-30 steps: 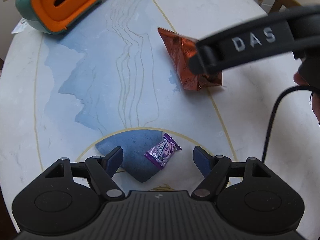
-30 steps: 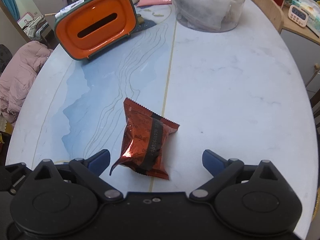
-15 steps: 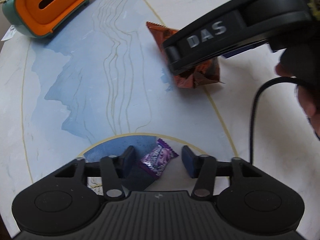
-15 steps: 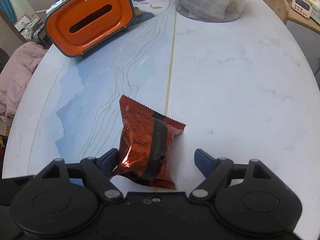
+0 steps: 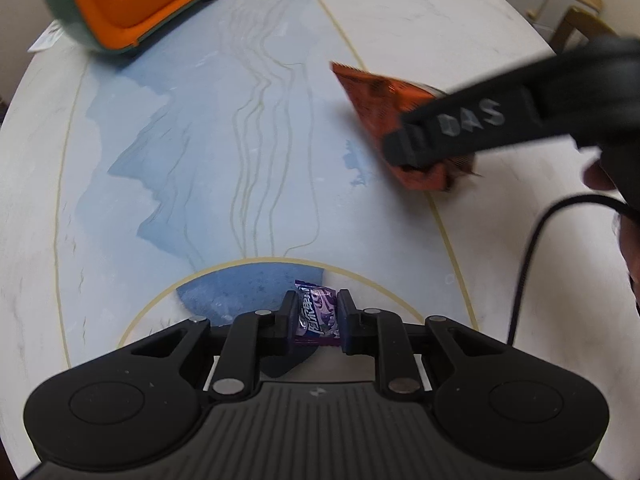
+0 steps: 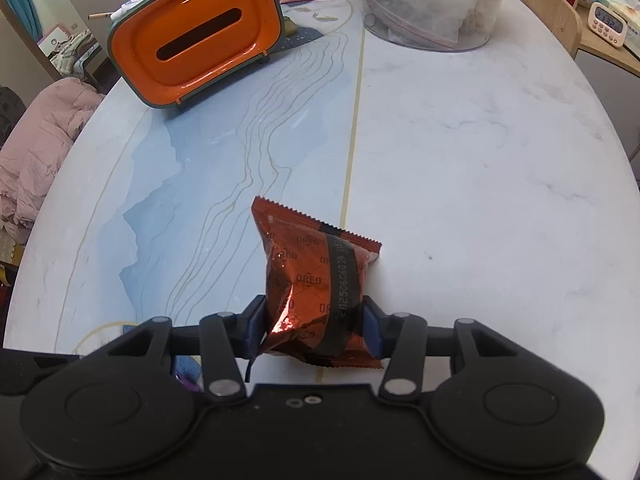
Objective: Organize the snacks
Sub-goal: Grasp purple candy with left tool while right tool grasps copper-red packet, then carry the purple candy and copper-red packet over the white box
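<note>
A small purple candy [image 5: 316, 314] lies at the near edge of the table, and my left gripper [image 5: 314, 318] is shut on it, both pads pressing its wrapper. A red-orange Oreo packet [image 6: 316, 280] lies mid-table. My right gripper [image 6: 314, 330] is closing on it, with both pads against the packet's near end and the foil crumpling between them. In the left wrist view the same packet [image 5: 380, 96] shows at the right, partly hidden behind the right gripper's black body [image 5: 480, 120].
An orange and green container [image 6: 192, 40] with a slot stands tilted at the table's far left. A clear tub of white stuff [image 6: 432, 0] sits at the far middle. A pink garment [image 6: 36, 140] lies off the left edge. A black cable [image 5: 532, 248] hangs at right.
Both grippers have closed. The left jaws came together on the purple candy. The right jaws narrowed from wide open until they squeeze the Oreo packet's near end.
</note>
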